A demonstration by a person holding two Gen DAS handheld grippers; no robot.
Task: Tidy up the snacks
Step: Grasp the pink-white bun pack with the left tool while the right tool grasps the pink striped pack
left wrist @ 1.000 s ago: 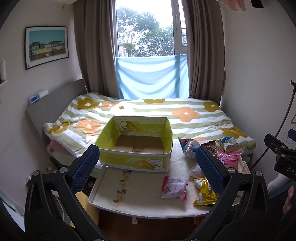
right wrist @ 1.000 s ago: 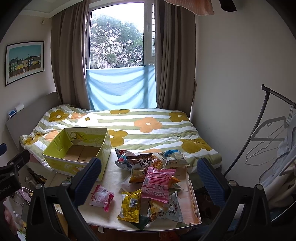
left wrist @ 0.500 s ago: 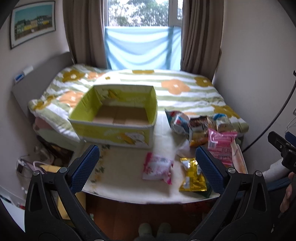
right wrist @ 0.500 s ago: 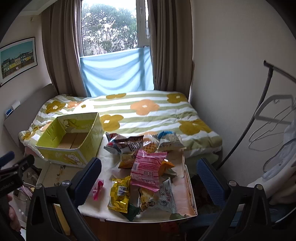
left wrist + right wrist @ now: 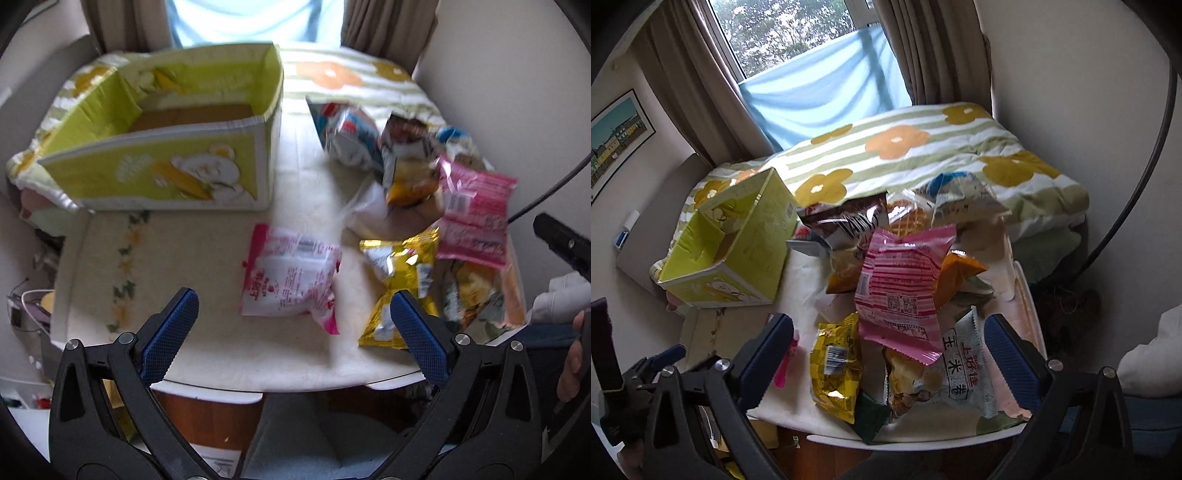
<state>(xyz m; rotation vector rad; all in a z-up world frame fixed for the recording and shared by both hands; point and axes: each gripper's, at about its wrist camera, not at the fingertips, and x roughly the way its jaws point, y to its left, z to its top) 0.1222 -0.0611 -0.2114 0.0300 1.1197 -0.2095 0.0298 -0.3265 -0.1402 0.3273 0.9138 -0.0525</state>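
A yellow-green cardboard box with a bear print stands open and empty at the table's back left; it also shows in the right wrist view. A pink-and-white snack bag lies alone in front of it. A yellow foil bag and a pink striped bag lie with several other snack packets heaped at the right. My left gripper is open and empty, just before the pink-and-white bag. My right gripper is open and empty above the heap's near side.
The small white table stands against a bed with a striped flower quilt. The table's front edge is close under both grippers. A wall and a dark rack pole are at the right. Clutter lies on the floor at the left.
Both grippers have moved forward and tilted down toward the table. The left one has closed in on the pink-and-white bag, the right one on the snack heap. Both stay open.
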